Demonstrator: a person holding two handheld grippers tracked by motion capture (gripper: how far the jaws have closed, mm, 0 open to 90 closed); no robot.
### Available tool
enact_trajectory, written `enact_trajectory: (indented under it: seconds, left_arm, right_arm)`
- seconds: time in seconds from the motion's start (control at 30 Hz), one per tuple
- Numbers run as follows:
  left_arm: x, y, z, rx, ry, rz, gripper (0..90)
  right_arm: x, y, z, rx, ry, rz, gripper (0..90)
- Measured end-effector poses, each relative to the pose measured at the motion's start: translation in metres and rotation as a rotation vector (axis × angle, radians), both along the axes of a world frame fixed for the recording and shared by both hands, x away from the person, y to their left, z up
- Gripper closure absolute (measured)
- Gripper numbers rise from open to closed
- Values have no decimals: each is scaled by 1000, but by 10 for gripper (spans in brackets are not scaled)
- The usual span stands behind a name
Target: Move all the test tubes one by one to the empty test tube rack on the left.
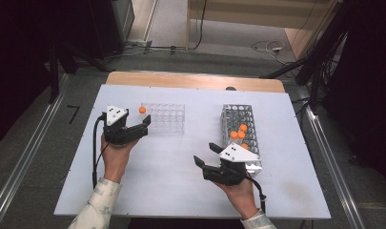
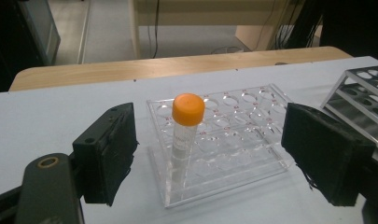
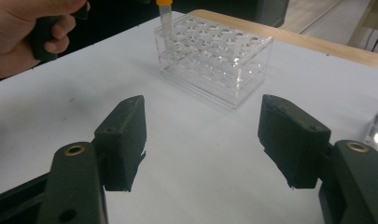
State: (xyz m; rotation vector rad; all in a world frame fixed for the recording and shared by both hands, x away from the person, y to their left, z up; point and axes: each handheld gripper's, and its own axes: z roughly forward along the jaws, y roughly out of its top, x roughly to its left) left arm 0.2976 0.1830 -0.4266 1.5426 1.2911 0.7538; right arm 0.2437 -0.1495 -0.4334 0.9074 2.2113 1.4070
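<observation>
High view: one orange-capped tube stands in a corner of the clear rack, with several left in the metal rack. The left gripper and right gripper both hold their jaws wide and empty, so most of the transfer looks undone.

No text can be read: the clear rack carries small red marks beside its holes and the tube has a pale label, but both are too small and blurred to make out.
</observation>
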Motion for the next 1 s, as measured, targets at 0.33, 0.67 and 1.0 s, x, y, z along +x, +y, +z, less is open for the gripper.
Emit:
enact_trajectory:
  seconds: [0.33, 0.67, 1.0]
  left_arm:
    - [-9, -1, 0, -19, -11, -21, 184]
    - [-13, -5, -5, -12, -6, -40, 185]
    - [-17, -6, -6, -16, -8, -54, 184]
  right_arm:
    - [-19, -43, 2, 10, -17, -59, 308]
    - [-28, -79, 6, 24, -42, -130, 308]
    - [-11, -93, -11, 16, -20, -214, 314]
